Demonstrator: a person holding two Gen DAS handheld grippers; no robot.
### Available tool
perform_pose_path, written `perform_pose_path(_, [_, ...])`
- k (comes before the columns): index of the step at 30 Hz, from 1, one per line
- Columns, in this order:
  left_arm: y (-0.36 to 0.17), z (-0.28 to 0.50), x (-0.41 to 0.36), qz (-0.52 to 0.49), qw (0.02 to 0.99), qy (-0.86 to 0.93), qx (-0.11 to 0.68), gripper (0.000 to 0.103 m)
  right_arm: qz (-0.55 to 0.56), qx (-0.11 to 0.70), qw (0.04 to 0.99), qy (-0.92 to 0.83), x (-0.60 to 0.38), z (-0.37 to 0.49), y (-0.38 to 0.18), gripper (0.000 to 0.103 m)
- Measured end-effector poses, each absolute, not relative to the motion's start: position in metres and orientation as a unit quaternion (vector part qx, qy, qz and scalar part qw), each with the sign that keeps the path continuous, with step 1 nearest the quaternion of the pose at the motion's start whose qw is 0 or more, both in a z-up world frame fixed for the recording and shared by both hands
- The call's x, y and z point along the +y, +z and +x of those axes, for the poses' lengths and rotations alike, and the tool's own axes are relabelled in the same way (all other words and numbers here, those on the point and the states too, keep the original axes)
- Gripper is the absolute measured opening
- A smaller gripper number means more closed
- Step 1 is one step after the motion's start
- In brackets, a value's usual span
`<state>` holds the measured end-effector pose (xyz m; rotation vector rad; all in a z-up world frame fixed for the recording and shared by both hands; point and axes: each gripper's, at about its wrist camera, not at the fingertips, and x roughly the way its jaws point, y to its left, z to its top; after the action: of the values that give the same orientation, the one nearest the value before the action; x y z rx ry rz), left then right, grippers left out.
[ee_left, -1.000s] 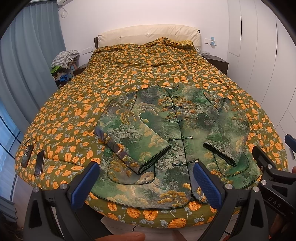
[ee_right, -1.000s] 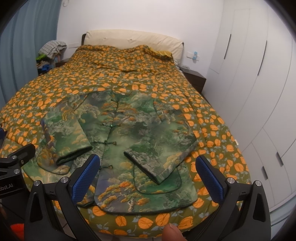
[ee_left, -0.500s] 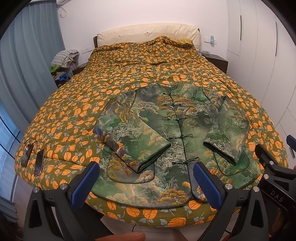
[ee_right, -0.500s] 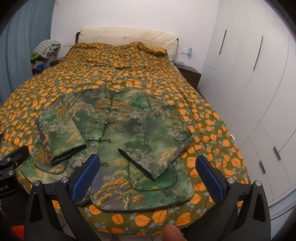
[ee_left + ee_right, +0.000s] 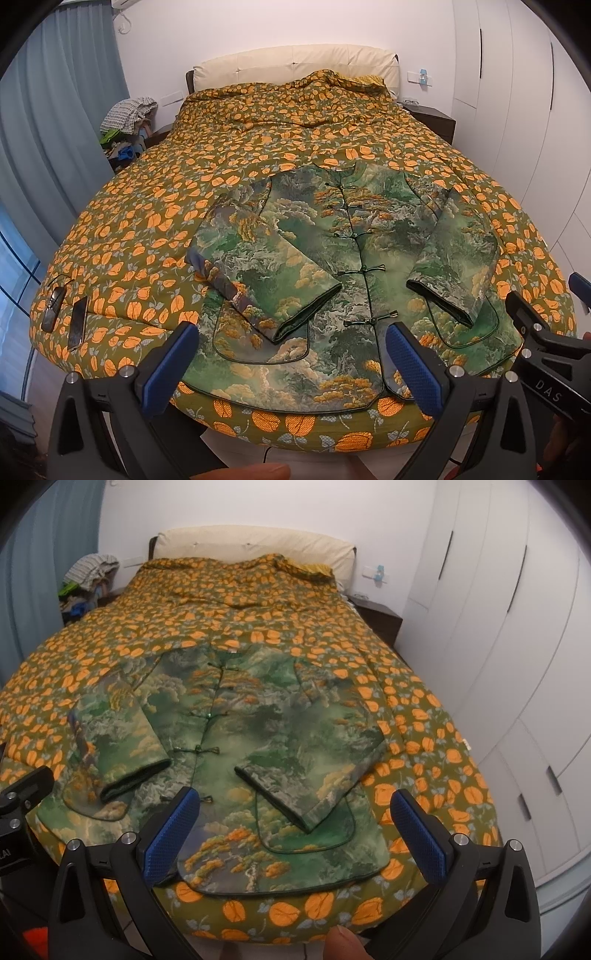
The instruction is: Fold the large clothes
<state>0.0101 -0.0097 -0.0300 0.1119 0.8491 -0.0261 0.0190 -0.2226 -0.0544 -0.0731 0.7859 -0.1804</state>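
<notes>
Green landscape-print jacket w/ knot buttons (image 5: 354, 258) lies flat, front up, at the foot end of the bed w/ the olive quilt covered in orange leaves (image 5: 155, 229) — both sleeves folded in across the chest, cuffs pointing toward the hem. Left gripper (image 5: 291, 365) and right gripper (image 5: 295, 830) hang over the near edge, blue pads (image 5: 171, 834) spread wide, nothing between them, not touching the fabric. Two dark flat items (image 5: 64, 314) on the quilt's left corner, prob phones, hard to tell.
</notes>
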Motion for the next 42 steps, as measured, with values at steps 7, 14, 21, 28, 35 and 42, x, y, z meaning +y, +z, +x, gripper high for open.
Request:
perform_pose_path(7, [-0.031,0.012,-0.011,0.053,0.909,-0.013,0.413,0.103,-0.036,0.384,0.919,-0.085,-0.221,0.020,-0.056,0.103])
perform_pose_path(14, [-0.034,0.013,-0.013,0.054,0.907,-0.017,0.417,0.103,-0.034,0.391,0.916,-0.085,-0.222,0.021,-0.058,0.103])
perform_pose_path(21, [-0.033,0.014,-0.015,0.054,0.906,-0.019,0.419,0.103,-0.028,0.410,0.908,-0.084,-0.225,0.023,-0.064,0.103])
perform_pose_path(28, [-0.033,0.014,-0.018,0.055,0.906,-0.019,0.420,0.103,-0.019,0.427,0.900,-0.082,-0.228,0.024,-0.070,0.103])
perform_pose_path(35, [-0.034,0.014,-0.016,0.049,0.905,-0.023,0.421,0.103,-0.017,0.433,0.898,-0.080,-0.227,0.025,-0.071,0.103])
perform_pose_path(42, [-0.037,0.023,0.001,0.003,0.905,-0.035,0.424,0.103,-0.018,0.264,0.964,-0.020,-0.262,0.023,-0.044,0.103])
